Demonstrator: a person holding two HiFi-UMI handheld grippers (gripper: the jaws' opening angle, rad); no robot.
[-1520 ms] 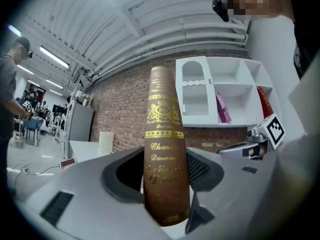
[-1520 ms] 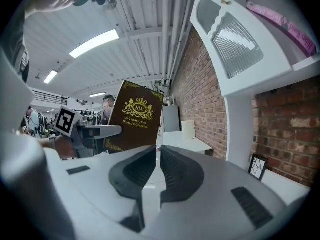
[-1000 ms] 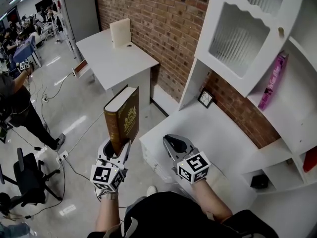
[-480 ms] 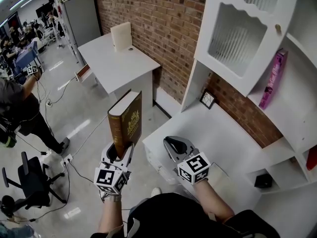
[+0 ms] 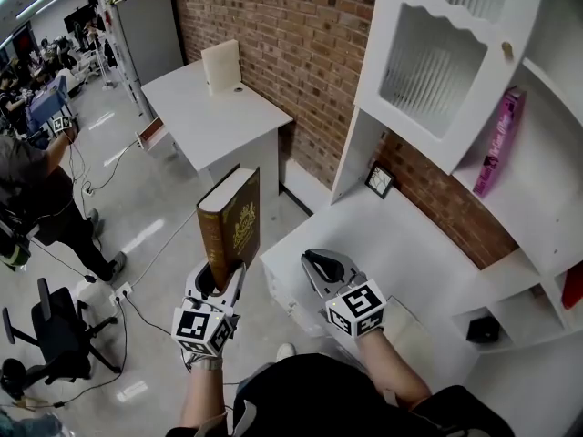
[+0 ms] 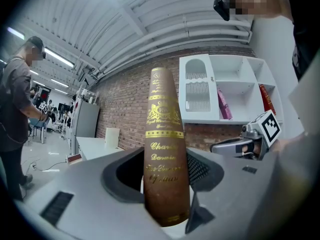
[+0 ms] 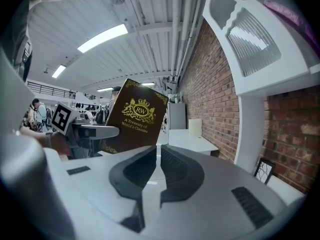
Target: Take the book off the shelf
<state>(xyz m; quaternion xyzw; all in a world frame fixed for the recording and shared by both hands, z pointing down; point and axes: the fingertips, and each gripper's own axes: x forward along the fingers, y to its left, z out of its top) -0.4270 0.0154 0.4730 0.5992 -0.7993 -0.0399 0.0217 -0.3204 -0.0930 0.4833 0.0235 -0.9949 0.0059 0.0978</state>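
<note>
A thick brown book (image 5: 231, 226) with gold lettering stands upright in my left gripper (image 5: 215, 282), whose jaws are shut on its lower end. In the left gripper view its spine (image 6: 165, 149) fills the gap between the pads. It also shows in the right gripper view as the brown book (image 7: 134, 118), to the left. My right gripper (image 5: 321, 264) hovers over the white desk's front corner, jaws shut and empty. The white shelf unit (image 5: 547, 180) at the right holds a pink book (image 5: 498, 144).
A white desk (image 5: 401, 262) lies under the shelf, with a small framed picture (image 5: 377, 181) against the brick wall. A second white table (image 5: 214, 107) stands farther left with a cream box (image 5: 221, 65). A person (image 5: 32, 198) and an office chair (image 5: 50, 335) are at the left.
Over the last second the brown book and my left gripper shifted slightly right and up in the head view. The right gripper stayed put. The person at the left moved a little.
</note>
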